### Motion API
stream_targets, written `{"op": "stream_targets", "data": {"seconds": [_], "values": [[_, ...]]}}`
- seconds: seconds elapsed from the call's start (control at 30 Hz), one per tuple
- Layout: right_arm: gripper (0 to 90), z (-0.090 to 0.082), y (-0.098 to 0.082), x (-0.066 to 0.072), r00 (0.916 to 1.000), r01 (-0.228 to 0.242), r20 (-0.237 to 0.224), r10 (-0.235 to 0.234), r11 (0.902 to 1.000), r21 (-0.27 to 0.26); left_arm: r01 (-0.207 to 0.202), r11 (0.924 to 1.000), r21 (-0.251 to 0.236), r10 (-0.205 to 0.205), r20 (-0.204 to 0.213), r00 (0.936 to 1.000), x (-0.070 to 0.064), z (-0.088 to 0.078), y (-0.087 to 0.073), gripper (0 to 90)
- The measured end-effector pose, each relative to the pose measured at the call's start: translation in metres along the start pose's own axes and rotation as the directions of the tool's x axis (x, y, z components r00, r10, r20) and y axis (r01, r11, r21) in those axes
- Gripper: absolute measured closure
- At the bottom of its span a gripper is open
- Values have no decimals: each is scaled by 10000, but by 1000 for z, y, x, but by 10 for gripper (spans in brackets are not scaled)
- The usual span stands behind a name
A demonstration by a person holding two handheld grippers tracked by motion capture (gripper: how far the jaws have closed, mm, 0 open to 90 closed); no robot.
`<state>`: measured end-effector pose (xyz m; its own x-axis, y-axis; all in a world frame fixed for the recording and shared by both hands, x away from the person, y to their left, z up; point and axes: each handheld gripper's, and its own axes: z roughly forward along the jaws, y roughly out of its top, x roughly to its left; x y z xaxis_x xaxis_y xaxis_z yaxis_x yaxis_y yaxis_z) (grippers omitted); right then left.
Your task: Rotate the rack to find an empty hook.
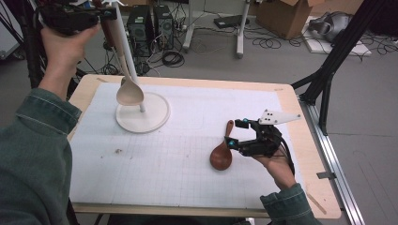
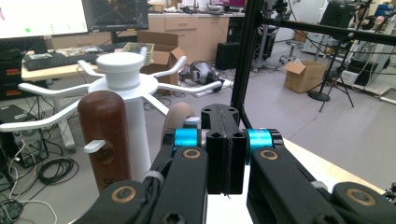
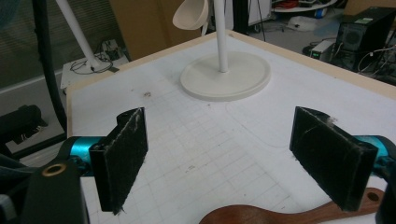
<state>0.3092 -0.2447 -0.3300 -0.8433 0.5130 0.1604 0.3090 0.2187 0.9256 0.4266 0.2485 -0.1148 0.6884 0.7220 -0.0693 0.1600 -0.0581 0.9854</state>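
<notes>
Spoons are what this work is about, and going by how they sit, it is a hanging job about half done. At the left, the pale spoon hangs bowl-down beside the post of the white rack, its handle running up and slightly leftward toward the rack's top. The left tool is up there at the handle's upper end; in the left gripper view its jaws are pressed together with no gap, and whether any of the handle sits between them I cannot tell. That same view shows a dark brown handle end already hooked over a white peg just beside the rack's hub, so I judge at least one piece is hung.

Toward the right, the dark wooden spoon lies flat on the gridded mat of the bench. Its long axis runs nearly front to back in the high view, bowl toward the person, handle tip pointing away and a little right. The right tool is low over that handle with its jaws spread wide apart, one on each side; in the right gripper view the handle shows below them, not yet gripped. What remains, I judge, is closing on this spoon, lifting it and hooking it on a free peg.
</notes>
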Motion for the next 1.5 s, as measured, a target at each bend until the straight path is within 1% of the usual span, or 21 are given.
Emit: {"op": "stream_targets", "data": {"seconds": [0.1,0.33,0.43,0.47,0.73,0.83,1.03,1.1,1.17,1.33,1.37,1.4,1.5], "values": [[185,1,0,0,10000,71,-10,-71,10000,1,32,10000,12,-32,-12,10000,2,-1,0,895],[185,0,0,0,10000,30,-27,-30,10000,19,44,10000,31,-44,-135,9999,9,-8,-1,896],[186,0,0,0,10000,21,-30,-21,10000,24,95,10000,10,-95,-222,9997,12,-12,-1,896],[186,0,0,0,10000,7,-8,-7,10000,30,170,9998,-42,-171,-252,9995,15,-14,-1,895],[186,2,2,1,10000,61,-42,-61,10000,46,270,9996,-75,-273,-451,9986,22,-20,-3,895],[185,2,3,1,10000,74,-23,-74,10000,20,342,9994,-76,-345,-447,9984,25,-21,-4,895],[185,4,3,1,10000,95,-25,-95,9999,53,335,9994,-48,-337,-411,9986,27,-22,-6,895],[185,4,3,1,10000,75,-19,-75,10000,52,313,9995,-24,-313,-255,9992,27,-23,-7,894],[185,4,3,0,10000,72,-3,-72,10000,44,201,9998,83,-200,-125,9997,26,-23,-8,882],[185,4,5,-1,10000,74,45,-74,10000,29,-20,9998,204,14,321,9995,23,-25,-14,820],[186,4,6,-1,10000,82,35,-82,10000,11,-20,9998,204,14,321,9995,23,-25,-14,807],[185,4,6,-1,10000,53,67,-53,10000,13,-73,9995,322,54,564,9984,23,-27,-17,796],[185,4,7,-3,9999,22,139,-22,10000,-5,-159,9993,347,126,942,9955,23,-31,-23,763]]}}
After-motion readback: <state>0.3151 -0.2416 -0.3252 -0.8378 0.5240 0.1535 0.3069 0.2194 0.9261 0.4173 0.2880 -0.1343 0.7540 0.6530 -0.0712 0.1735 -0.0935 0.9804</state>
